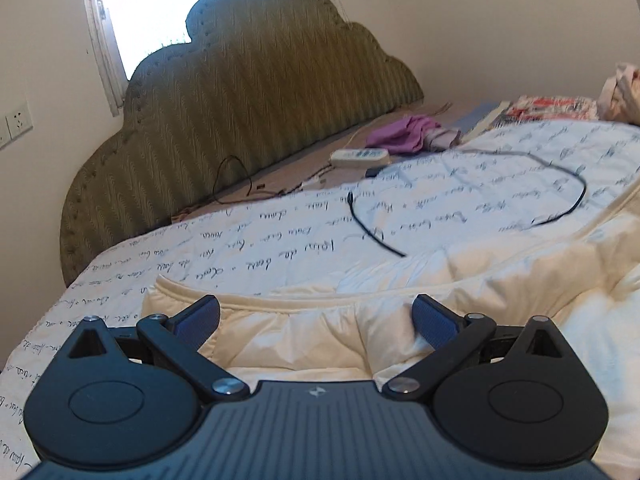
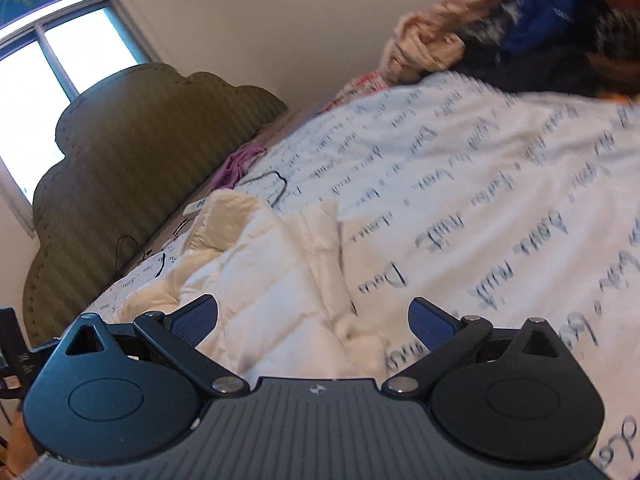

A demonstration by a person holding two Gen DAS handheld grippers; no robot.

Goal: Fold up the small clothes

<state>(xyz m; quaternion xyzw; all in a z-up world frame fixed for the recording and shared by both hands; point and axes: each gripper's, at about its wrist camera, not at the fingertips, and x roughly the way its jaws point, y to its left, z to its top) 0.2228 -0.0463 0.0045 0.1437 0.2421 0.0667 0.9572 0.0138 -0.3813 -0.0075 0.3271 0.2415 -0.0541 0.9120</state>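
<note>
The left claw (image 1: 316, 320) stands released, its 2 blue ribbed pads (image 1: 200, 320) wide apart above a cream quilted garment (image 1: 304, 336), touching nothing. The garment lies puffy and rumpled on a white sheet (image 1: 248, 240) printed with script. A thin black cable (image 1: 472, 200) loops across the sheet. Behind it sit a white remote (image 1: 360, 157), a purple cloth (image 1: 400, 134) and a scalloped green ribbed headboard (image 1: 240, 120) under a bright window (image 1: 160, 8).

In the tilted, blurred right view, the right claw (image 2: 314, 322) is released too, empty, over the garment's (image 2: 280, 272) edge. Heaped clothes (image 2: 520, 40) crowd the far corner.
</note>
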